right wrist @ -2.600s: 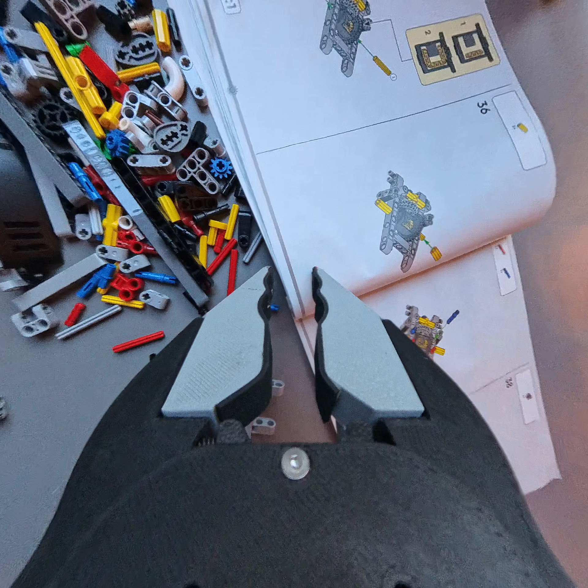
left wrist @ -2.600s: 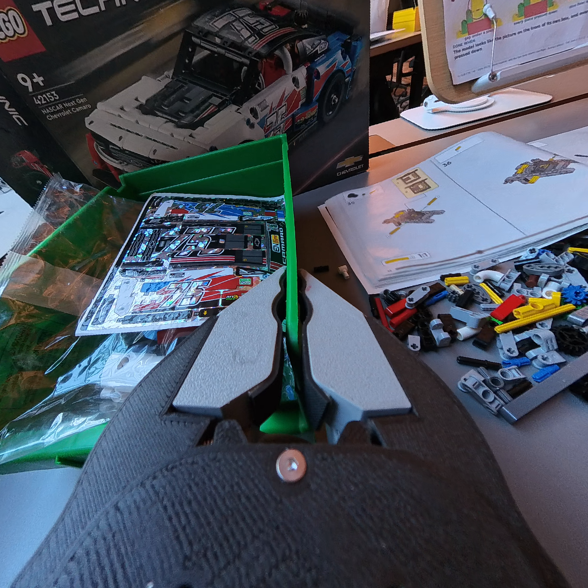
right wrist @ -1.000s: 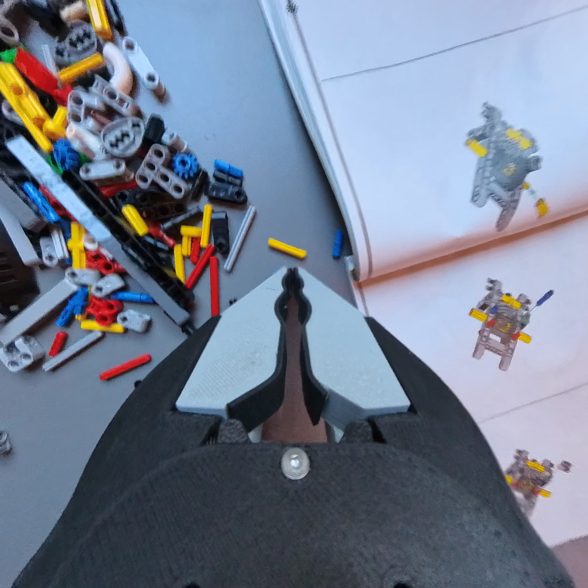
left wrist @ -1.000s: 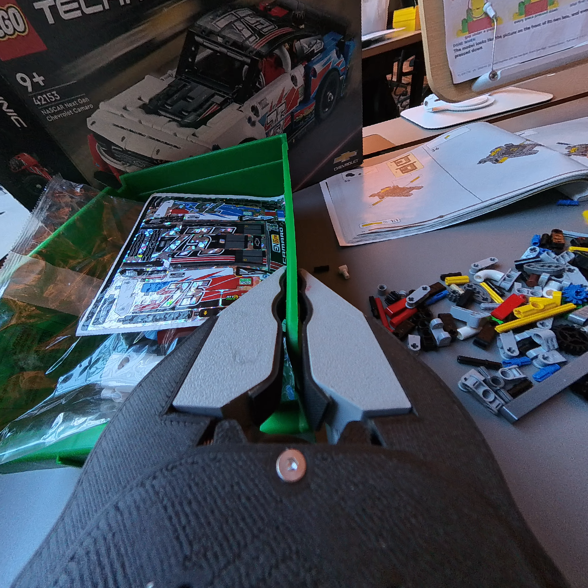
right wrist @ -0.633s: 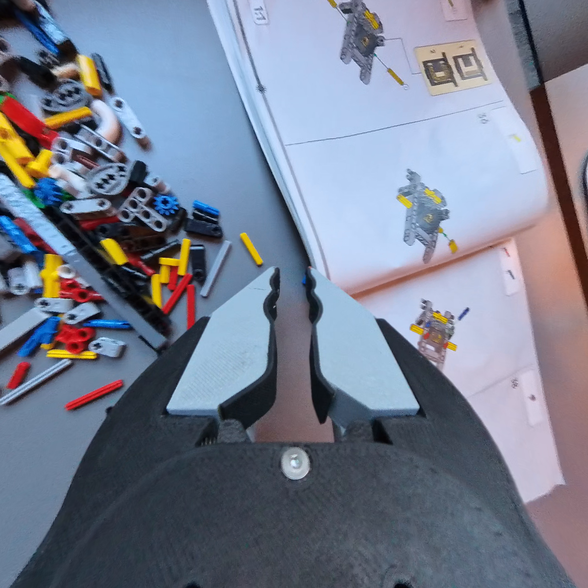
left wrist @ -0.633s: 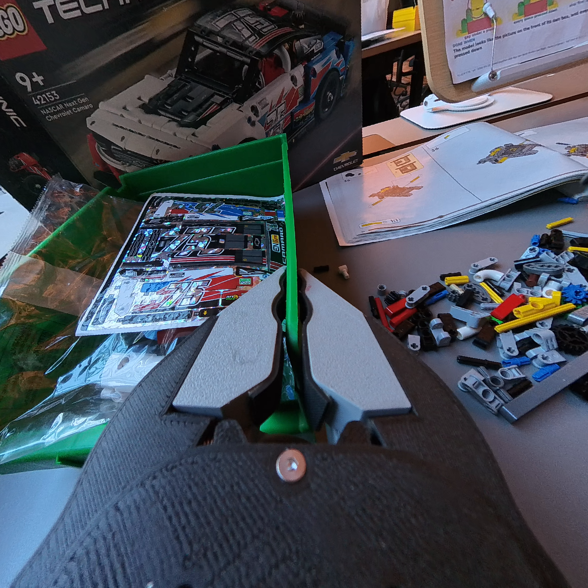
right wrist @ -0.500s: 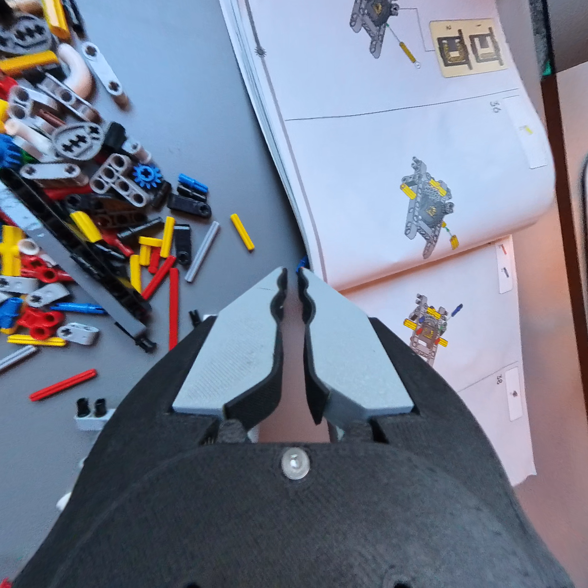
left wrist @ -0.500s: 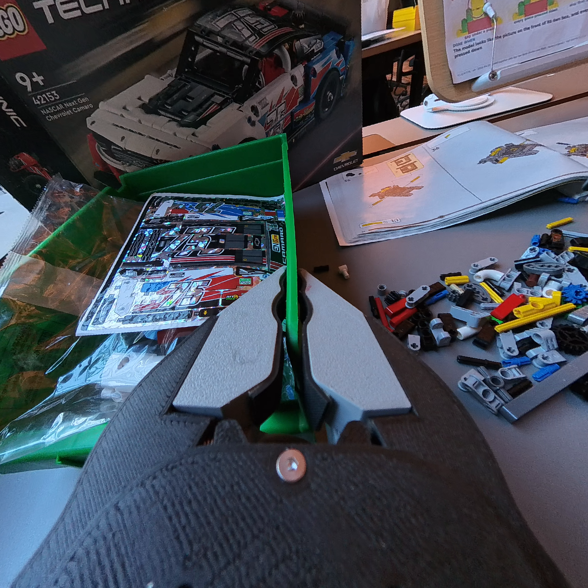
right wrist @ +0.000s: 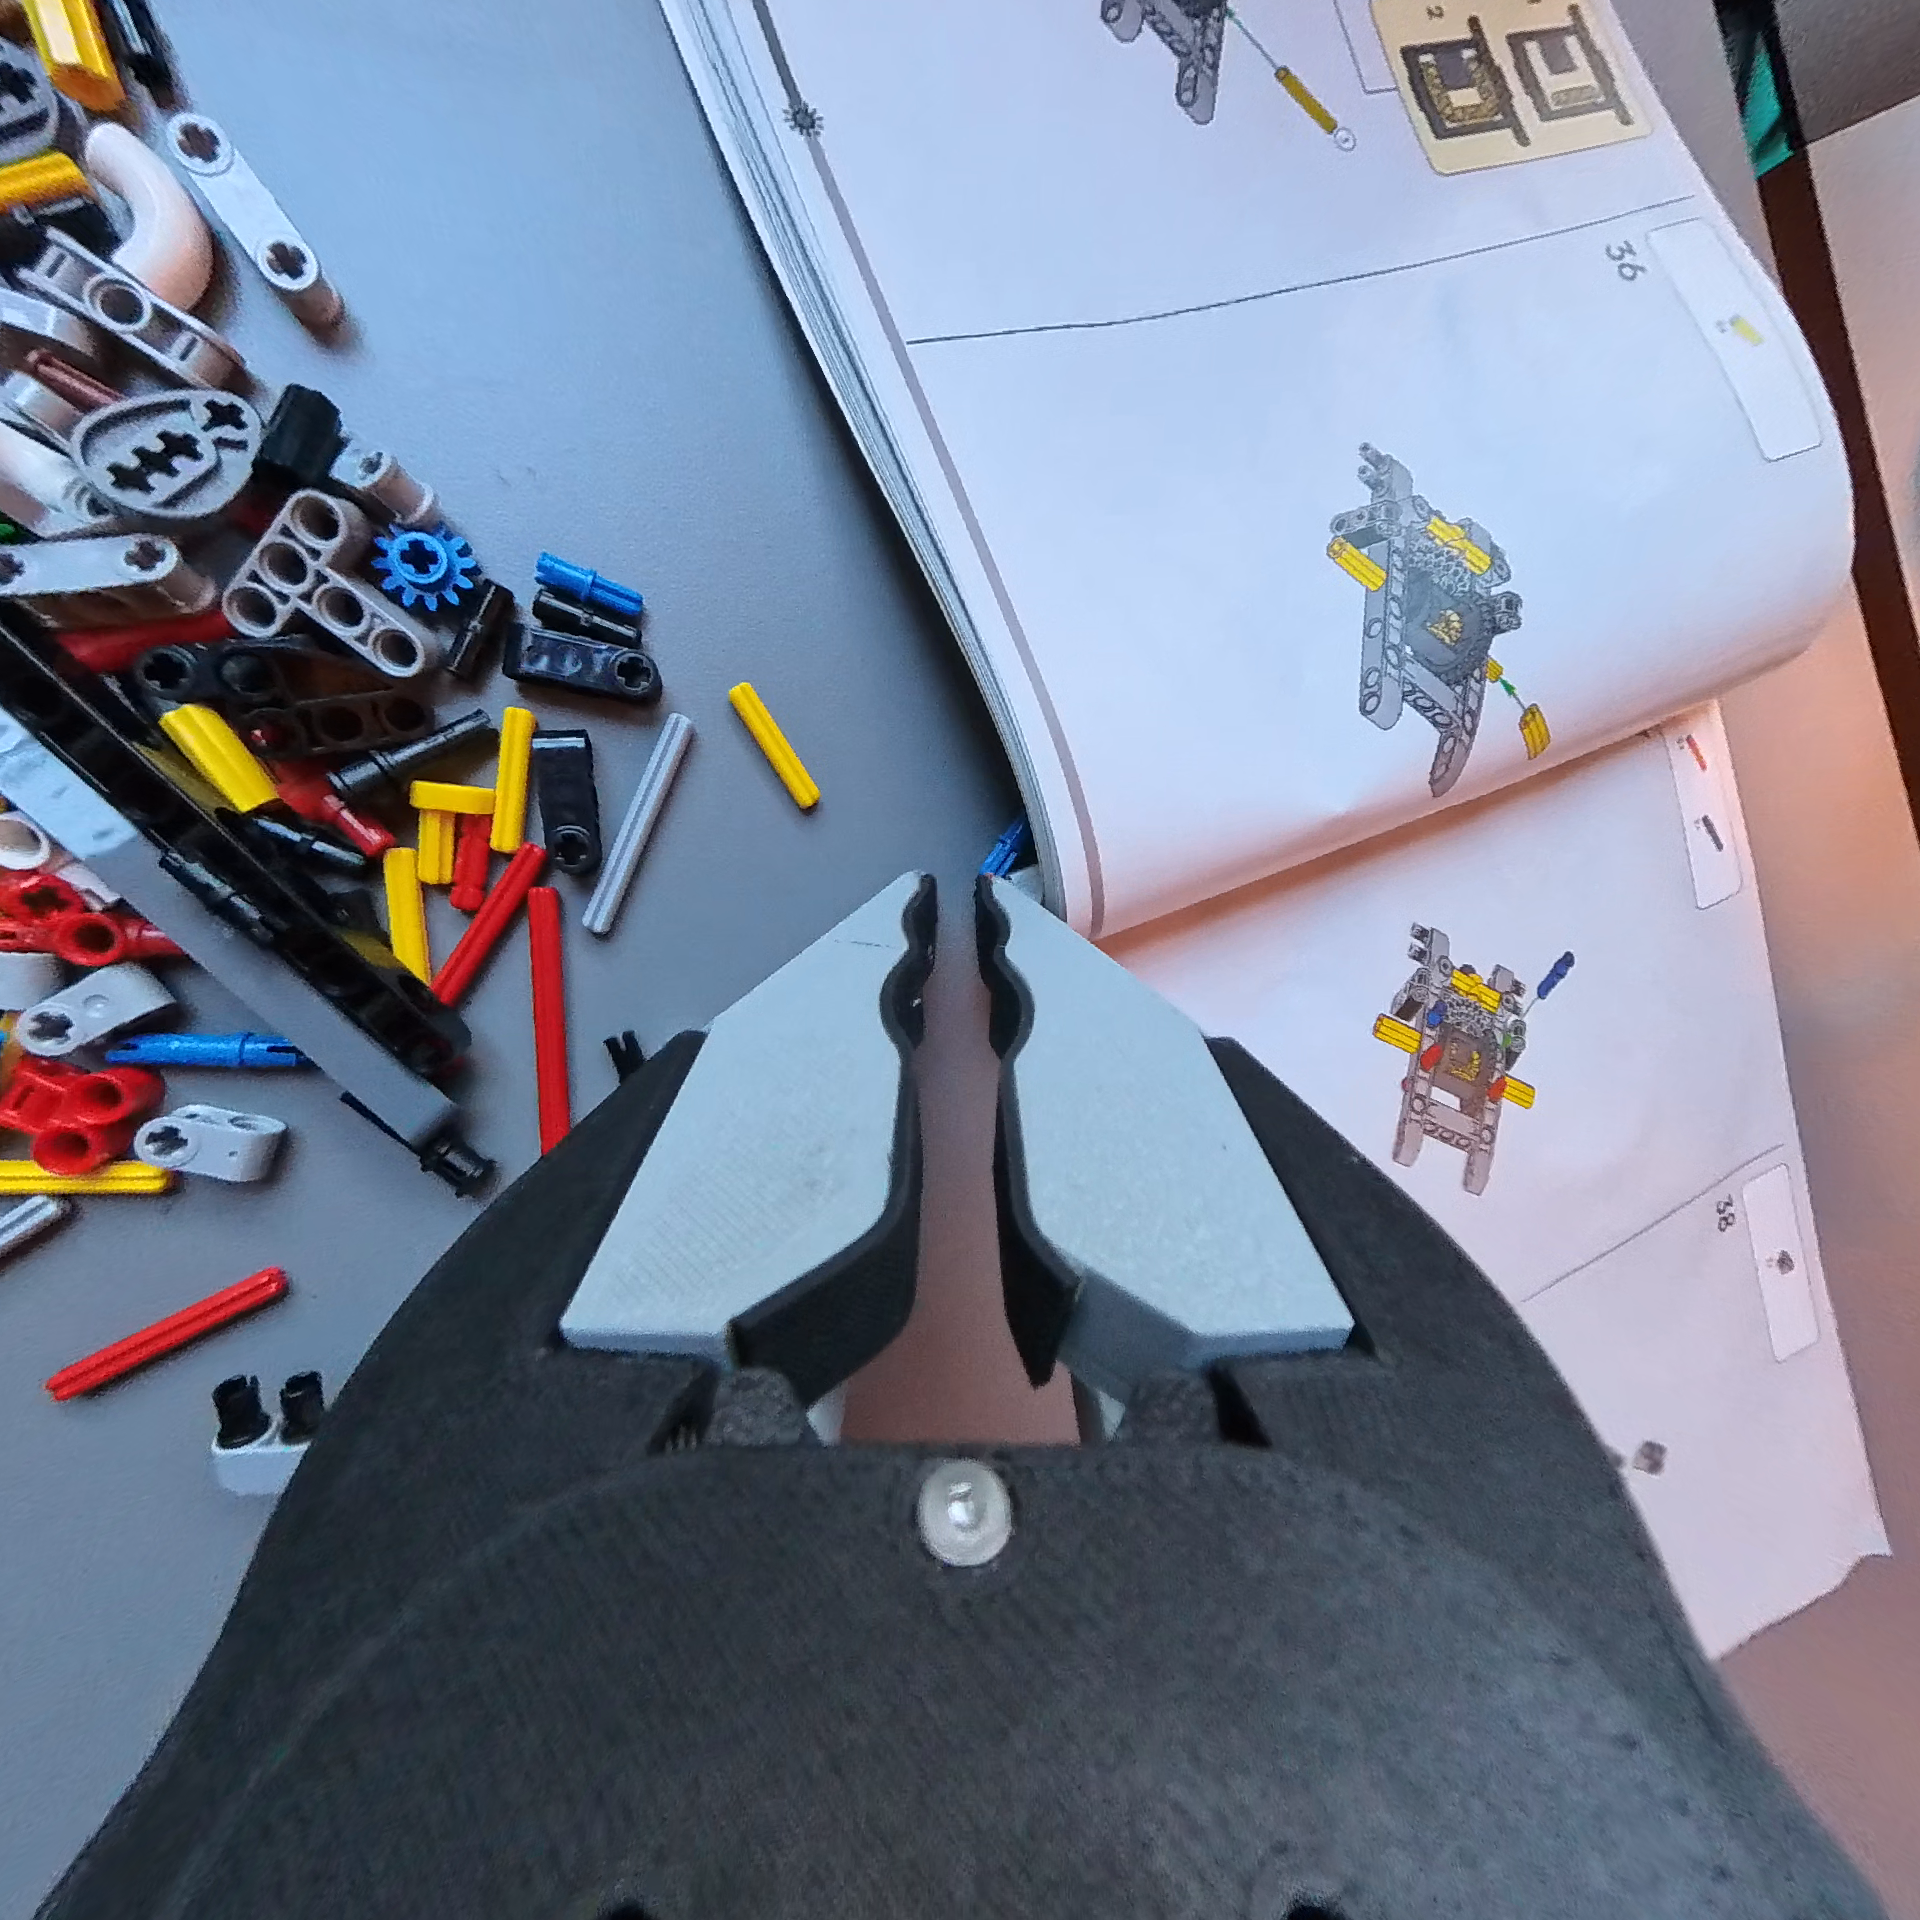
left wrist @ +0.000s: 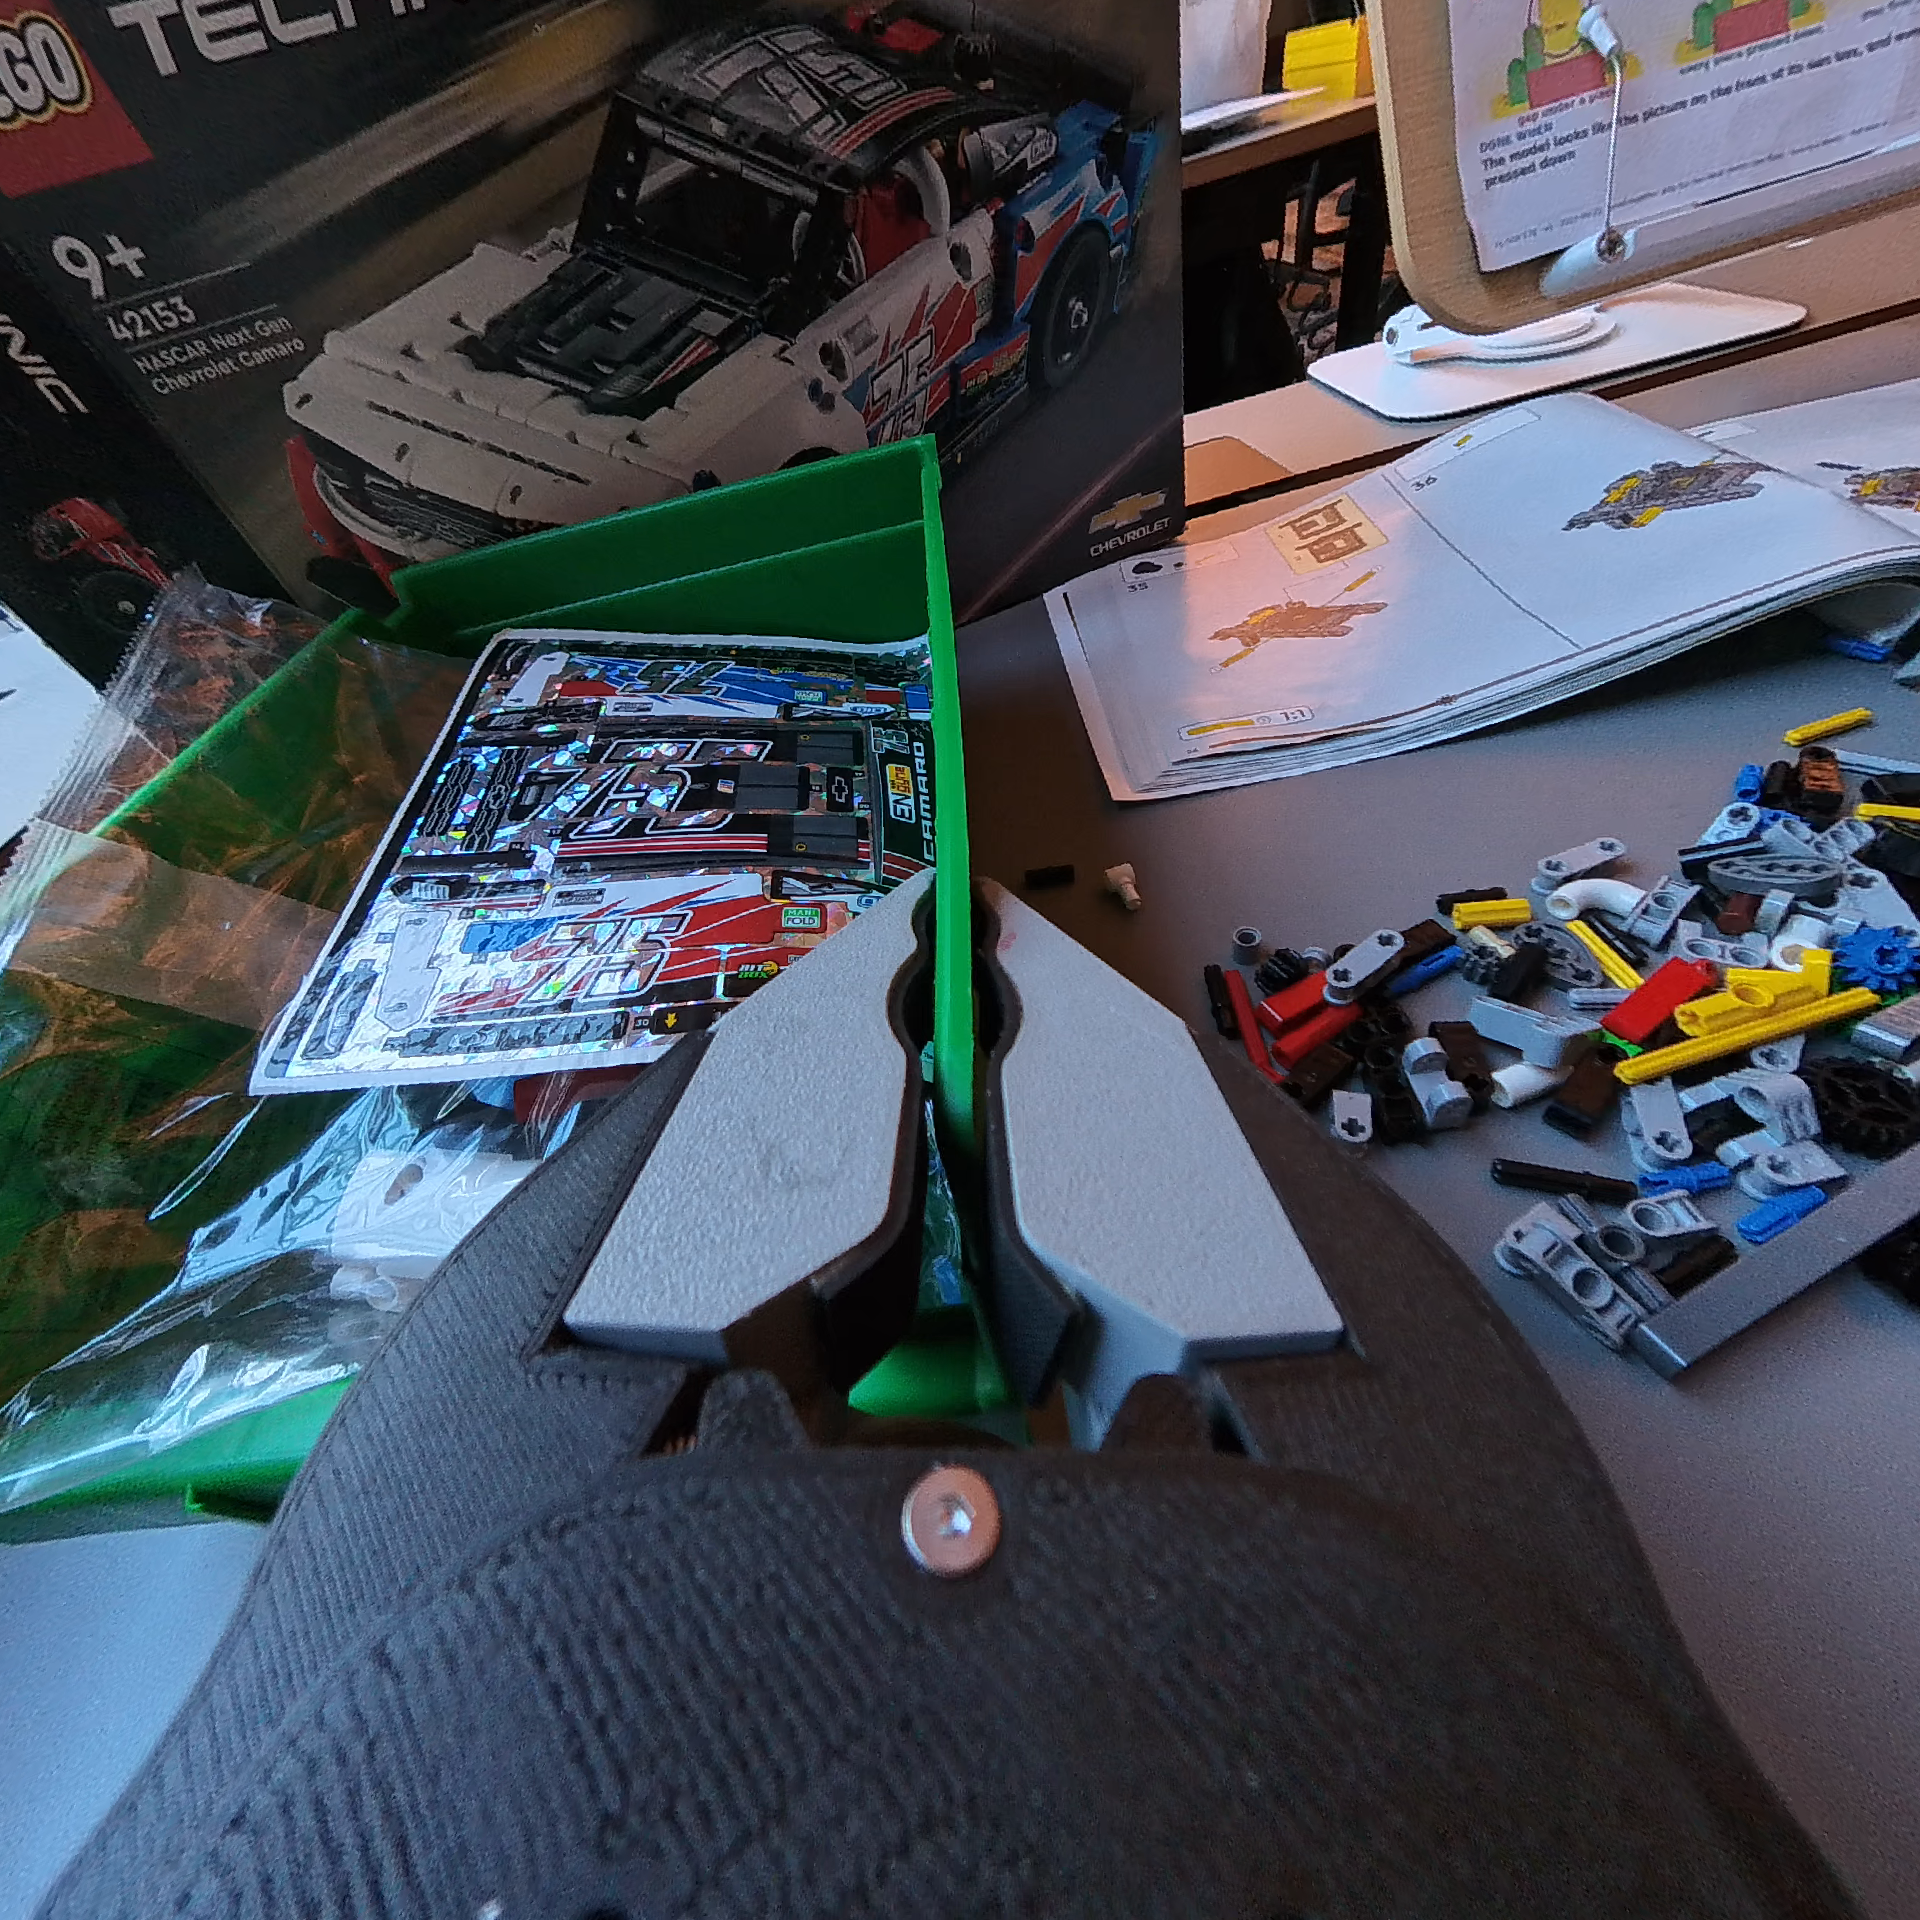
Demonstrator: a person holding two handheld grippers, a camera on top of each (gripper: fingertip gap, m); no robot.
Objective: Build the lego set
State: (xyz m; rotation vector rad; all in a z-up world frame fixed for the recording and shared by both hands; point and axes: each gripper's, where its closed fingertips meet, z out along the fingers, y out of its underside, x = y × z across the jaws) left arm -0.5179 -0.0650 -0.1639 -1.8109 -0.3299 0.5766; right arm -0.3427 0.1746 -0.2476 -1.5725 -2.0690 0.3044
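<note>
- Left gripper [left wrist: 954, 914] is clamping the right wall of a green tray [left wrist: 951, 665], one grey finger [left wrist: 790, 1122] inside the wall and the other outside, both pads pressing on the thin plastic.
- Right gripper [right wrist: 956, 896] is hovering over the grey table [right wrist: 540, 312] with its jaws a narrow slit apart and nothing between them; its tips are sitting just beside the lower corner of an open booklet [right wrist: 1299, 436].
- A small blue pin [right wrist: 1006, 847] is peeking from under the booklet's edge, right next to the right-hand fingertip.
- A short yellow axle [right wrist: 774, 744] and a grey axle [right wrist: 637, 821] are lying loose on the table ahead of the tips, apart from them.
- A pile of parts [right wrist: 260, 644] is spreading to the left: red and yellow rods, black and grey holed beams, a blue gear, a long grey beam.
- Inside the tray, a glittery sticker sheet [left wrist: 623, 831] is lying flat on crinkled clear bags [left wrist: 156, 1091].
- A dark box [left wrist: 644, 239] picturing a race car is standing upright behind the tray.
- Both grippers are showing ribbed black bodies, smooth grey fingers and wavy black inner pads.
</note>
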